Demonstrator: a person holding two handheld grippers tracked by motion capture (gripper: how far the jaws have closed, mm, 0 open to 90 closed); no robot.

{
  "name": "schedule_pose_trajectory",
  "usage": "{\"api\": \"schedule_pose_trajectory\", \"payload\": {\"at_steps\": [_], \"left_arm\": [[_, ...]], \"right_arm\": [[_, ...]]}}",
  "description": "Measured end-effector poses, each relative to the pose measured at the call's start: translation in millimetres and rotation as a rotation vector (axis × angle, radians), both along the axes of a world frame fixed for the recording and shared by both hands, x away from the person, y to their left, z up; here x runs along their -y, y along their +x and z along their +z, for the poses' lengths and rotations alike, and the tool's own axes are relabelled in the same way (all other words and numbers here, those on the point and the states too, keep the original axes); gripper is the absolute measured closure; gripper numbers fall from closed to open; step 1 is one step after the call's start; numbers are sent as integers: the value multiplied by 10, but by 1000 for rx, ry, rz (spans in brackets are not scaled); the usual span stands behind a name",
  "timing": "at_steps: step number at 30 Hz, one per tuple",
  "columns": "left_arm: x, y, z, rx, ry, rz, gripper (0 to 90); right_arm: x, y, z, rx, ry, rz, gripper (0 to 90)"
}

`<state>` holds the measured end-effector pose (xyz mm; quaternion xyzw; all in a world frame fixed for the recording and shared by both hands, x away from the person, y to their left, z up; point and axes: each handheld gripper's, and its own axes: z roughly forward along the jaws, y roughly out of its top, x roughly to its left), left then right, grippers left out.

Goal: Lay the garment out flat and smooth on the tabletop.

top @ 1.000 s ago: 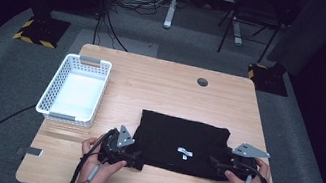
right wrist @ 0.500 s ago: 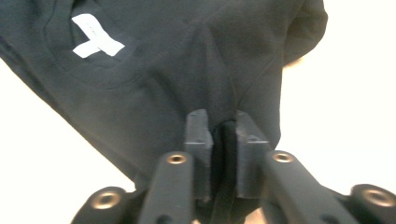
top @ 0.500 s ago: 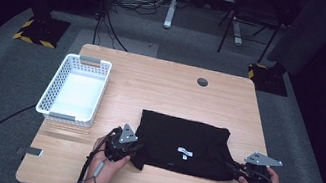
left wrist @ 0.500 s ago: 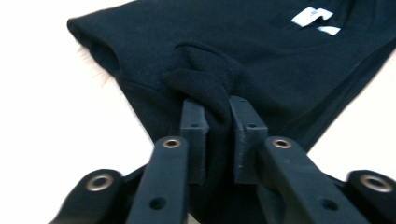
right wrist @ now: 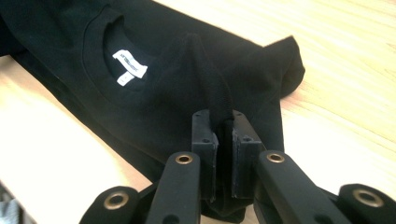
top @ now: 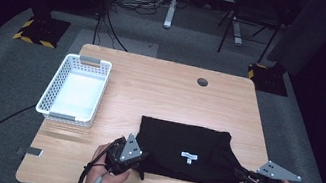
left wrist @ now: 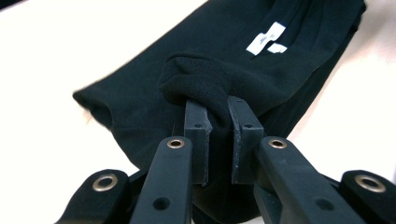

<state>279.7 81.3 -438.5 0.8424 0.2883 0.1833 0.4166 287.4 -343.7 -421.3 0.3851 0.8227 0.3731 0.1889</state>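
A folded black shirt (top: 186, 149) with a white neck label (top: 188, 156) lies on the near half of the wooden table (top: 162, 86). My left gripper (top: 140, 164) is at the shirt's near-left corner, and in the left gripper view it (left wrist: 217, 105) is shut on a bunched fold of the black cloth (left wrist: 201, 79). My right gripper (top: 241, 174) is at the near-right corner; in the right gripper view it (right wrist: 219, 116) pinches a raised ridge of the shirt (right wrist: 205, 74). Both corners are lifted slightly off the table.
A white plastic basket (top: 48, 96) stands at the table's left side. A round cable hole (top: 202, 82) sits near the far edge. The near edge of the table runs just under both hands. Chair and desk legs stand on the dark floor beyond.
Both grippers have shut on the shirt's near corners. The right hand has drawn back toward the near right, pulling its corner outward; the left has shifted slightly nearer.
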Motion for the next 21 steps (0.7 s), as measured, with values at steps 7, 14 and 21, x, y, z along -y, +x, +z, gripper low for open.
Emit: {"api": "schedule_pose_trajectory", "payload": {"at_steps": [7,14,21], "left_arm": [[-19,-222,161,24,30,-30,795],[-57,-287,193,21,38,-25,791],[-126,-101,158,-5,28,6,797]], "right_arm": [[2,-167,98,11,5,24,837],[-53,-276,200,15,13,64,837],[-63,-136,228,-14,22,76,839]]}}
